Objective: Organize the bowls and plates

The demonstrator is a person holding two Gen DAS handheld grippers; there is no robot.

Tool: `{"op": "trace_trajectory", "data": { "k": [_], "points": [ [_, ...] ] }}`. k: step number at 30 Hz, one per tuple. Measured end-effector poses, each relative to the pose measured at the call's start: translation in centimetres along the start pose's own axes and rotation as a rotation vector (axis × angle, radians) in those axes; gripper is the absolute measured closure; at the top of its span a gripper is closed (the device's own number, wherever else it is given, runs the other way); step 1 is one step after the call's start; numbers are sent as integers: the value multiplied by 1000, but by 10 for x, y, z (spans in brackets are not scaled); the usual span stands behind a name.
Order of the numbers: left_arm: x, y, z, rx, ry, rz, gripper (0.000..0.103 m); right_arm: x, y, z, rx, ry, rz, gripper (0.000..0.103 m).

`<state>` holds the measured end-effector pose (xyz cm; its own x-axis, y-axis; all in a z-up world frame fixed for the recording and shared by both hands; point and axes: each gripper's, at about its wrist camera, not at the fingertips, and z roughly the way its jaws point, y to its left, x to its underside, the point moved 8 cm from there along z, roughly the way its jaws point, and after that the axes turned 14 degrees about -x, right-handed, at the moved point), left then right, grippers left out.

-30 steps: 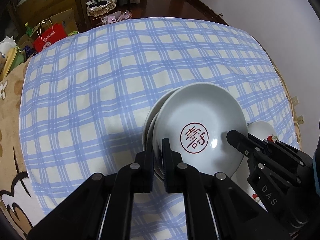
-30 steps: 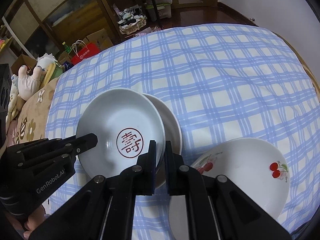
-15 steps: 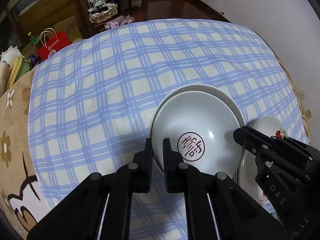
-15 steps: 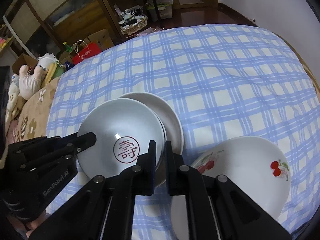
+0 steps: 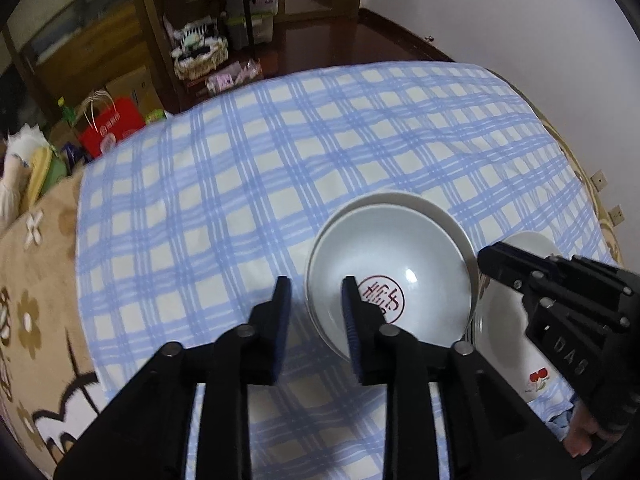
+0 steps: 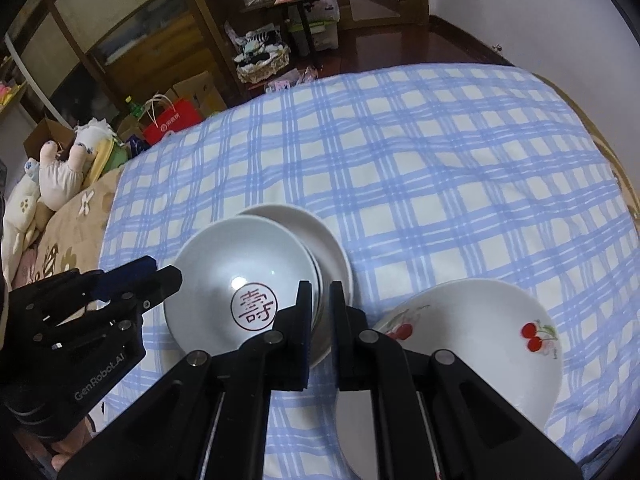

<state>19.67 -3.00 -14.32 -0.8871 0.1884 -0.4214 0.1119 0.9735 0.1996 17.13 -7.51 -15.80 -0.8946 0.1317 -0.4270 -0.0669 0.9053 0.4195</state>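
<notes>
Stamped bowl (image 5: 400, 264) nested on plate (image 6: 316, 236) | left gripper (image 5: 314, 300) wide | right gripper (image 6: 320, 300) pinching bowl rim

The left gripper (image 5: 314, 304) has its jaws parted, straddling the near-left rim of a white bowl with a red character (image 5: 390, 280), which sits nested in a larger white dish (image 5: 448, 212) on the blue checked cloth (image 5: 240, 184) toward the bed's right edge. The right gripper (image 5: 486, 258) reaches to the stack's right rim, over a cherry-patterned plate (image 5: 516, 344).
</notes>
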Motion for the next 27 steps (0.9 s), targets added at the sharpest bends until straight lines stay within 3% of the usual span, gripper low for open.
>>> {"op": "trace_trajectory", "data": {
  "k": [2, 4, 6, 8, 11, 13, 21, 27],
  "points": [
    [-4, 4, -7, -17, -26, 9, 58, -3, -1, -6, 7, -12, -7, 89],
    [-7, 7, -14, -35, -56, 16, 48, -6, -3, -13, 21, -24, -16, 66],
    [-10, 12, -20, -67, -79, 34, 37, -8, -4, -18, 28, -31, -24, 49],
    [-11, 13, -24, -79, -98, 65, 34, -10, -8, -23, 37, -44, -27, 41],
    [-13, 16, -30, -107, -129, 72, 19, -11, -16, -28, 49, -57, -12, 22],
    [-14, 20, -33, -122, -157, 60, 15, -12, -21, -30, 55, -68, -6, 10],
    [-11, 33, -25, -125, -166, 24, 15, -4, -39, -28, 96, -64, -9, 7],
    [-4, 41, -16, -63, -157, -20, 15, 2, -43, -22, 55, -65, 15, 7]
  ]
}}
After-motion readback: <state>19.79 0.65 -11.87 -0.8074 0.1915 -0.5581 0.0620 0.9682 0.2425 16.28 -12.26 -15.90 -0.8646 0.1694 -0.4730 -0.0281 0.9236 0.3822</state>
